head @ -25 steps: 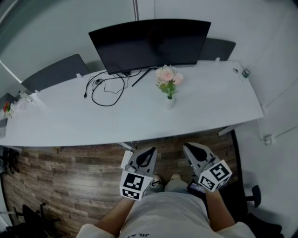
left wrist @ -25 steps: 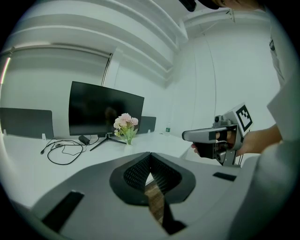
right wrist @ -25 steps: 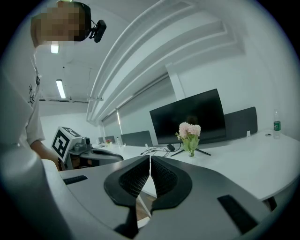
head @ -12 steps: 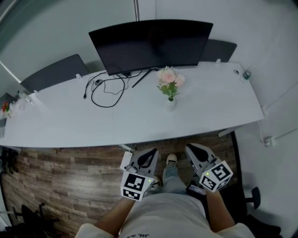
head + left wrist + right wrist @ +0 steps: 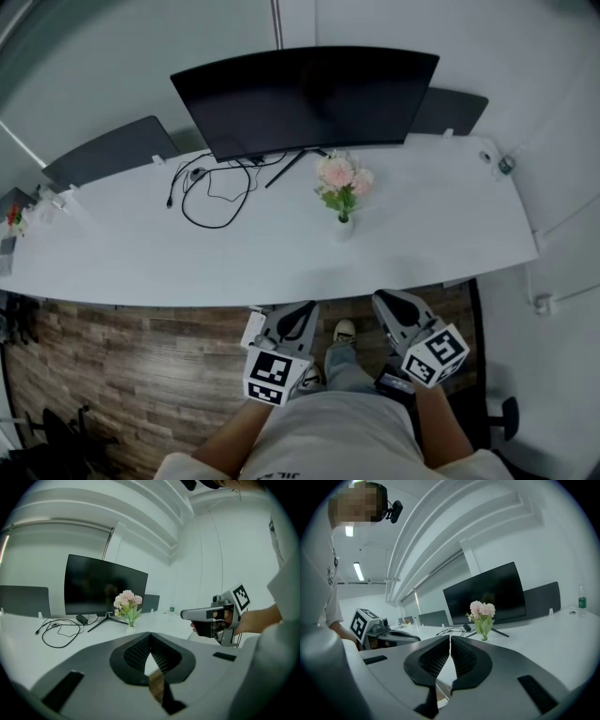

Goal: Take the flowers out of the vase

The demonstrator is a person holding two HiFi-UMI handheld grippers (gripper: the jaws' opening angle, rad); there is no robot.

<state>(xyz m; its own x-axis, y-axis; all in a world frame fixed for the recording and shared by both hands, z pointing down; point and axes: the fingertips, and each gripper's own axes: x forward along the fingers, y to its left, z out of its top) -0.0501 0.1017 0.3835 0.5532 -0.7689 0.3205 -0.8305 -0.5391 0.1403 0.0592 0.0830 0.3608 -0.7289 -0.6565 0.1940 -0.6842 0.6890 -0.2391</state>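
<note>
One small pale vase (image 5: 343, 228) is seen upright on the white desk (image 5: 441, 234), approx. mid-desk, just in front of the monitor (image 5: 305, 94). One bunch of flowers (image 5: 342, 176) (pink heads, green leaves) is held in it, stems down in the neck; nothing else is seen in it. No. of blooms can't be counted. Both grippers are held low by the person's waist, over the wood floor (image 5: 141, 356), tips close to the desk's near edge and well apart from the vase. L gripper (image 5: 306, 306): jaws are closed tight, pads meeting at the tips, nothing btwn them; it is pointed toward the desk, tilted a little down. R gripper (image 5: 381, 298): jaws are likewise together, only a hairline slit btwn the pads, nothing gripped; it is pointed the same way, nearer level. The two are carried side by side, each w/ one marker cube at the rear. Count: 1 vase, 1 bunch, 1 monitor, 2 grippers, 1 black cable (image 5: 211, 192) looped left of the vase, 2 dark panels (image 5: 112, 155) at the desk's far edge, 1 small bottle (image 5: 506, 165) at the far right end.
</note>
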